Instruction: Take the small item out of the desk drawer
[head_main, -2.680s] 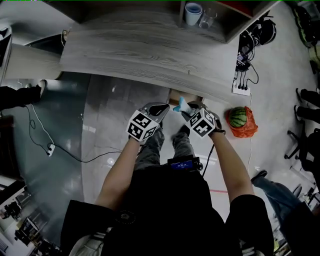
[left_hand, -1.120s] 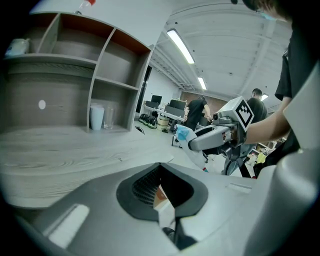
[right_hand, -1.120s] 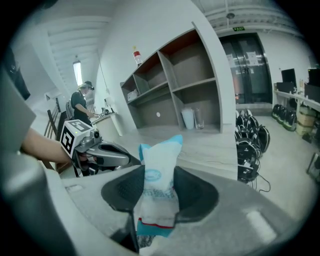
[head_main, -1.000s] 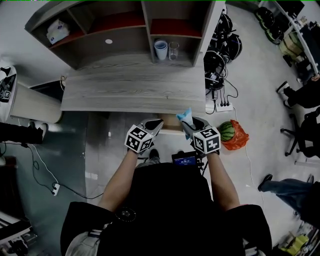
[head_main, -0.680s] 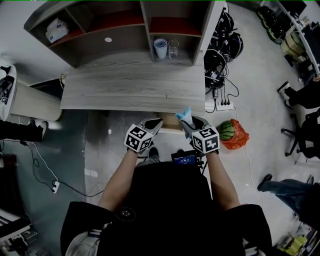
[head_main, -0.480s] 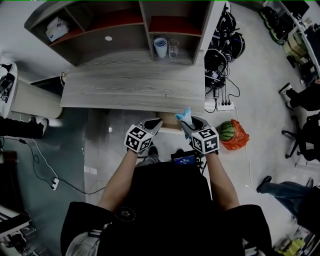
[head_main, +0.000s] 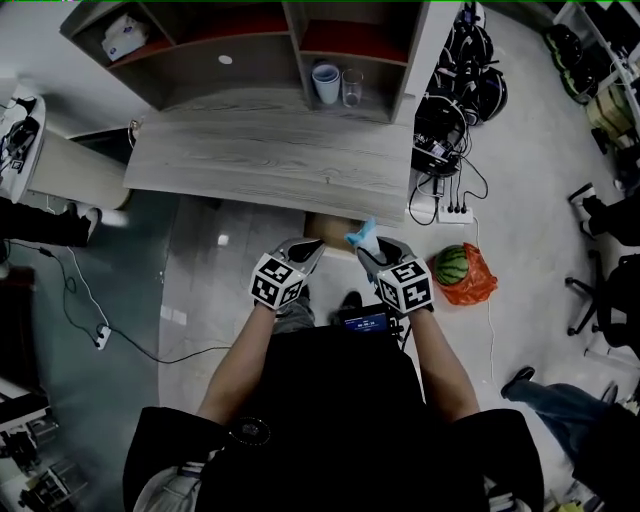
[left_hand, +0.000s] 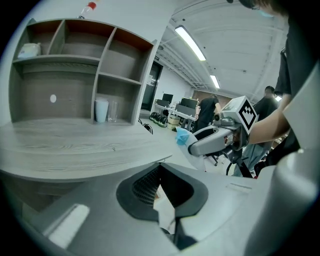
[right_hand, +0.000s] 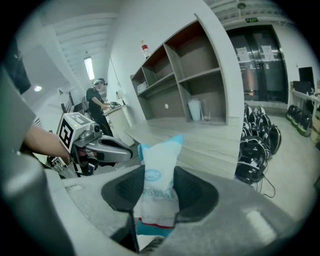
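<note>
Pinching a small white and blue packet (right_hand: 161, 150) upright between its fingers, my right gripper (right_hand: 159, 180) is the nearest thing, held just in front of the person's body. The packet's top pokes out past the fingertips, in the air just short of the desk's near edge, close to its right end. My left gripper (head_main: 318, 244) hangs just beside the right one without touching it. Its fingers are pressed together at the tips, with nothing between them. A tan drawer (head_main: 328, 228) shows from under the desk's near edge, just beyond both grippers, and the packet is outside it. On the floor to the right lies a watermelon (head_main: 453, 264) in an orange net bag. A white power strip (head_main: 448, 212) lies past it, off the desk's right edge. The grey wood-grain desk (head_main: 250, 165) is bare on top. A shelf unit (head_main: 292, 25) stands along its far edge. In one lower compartment of it, a pale cup (head_main: 326, 82) and a clear glass (head_main: 352, 87) stand side by side.
</note>
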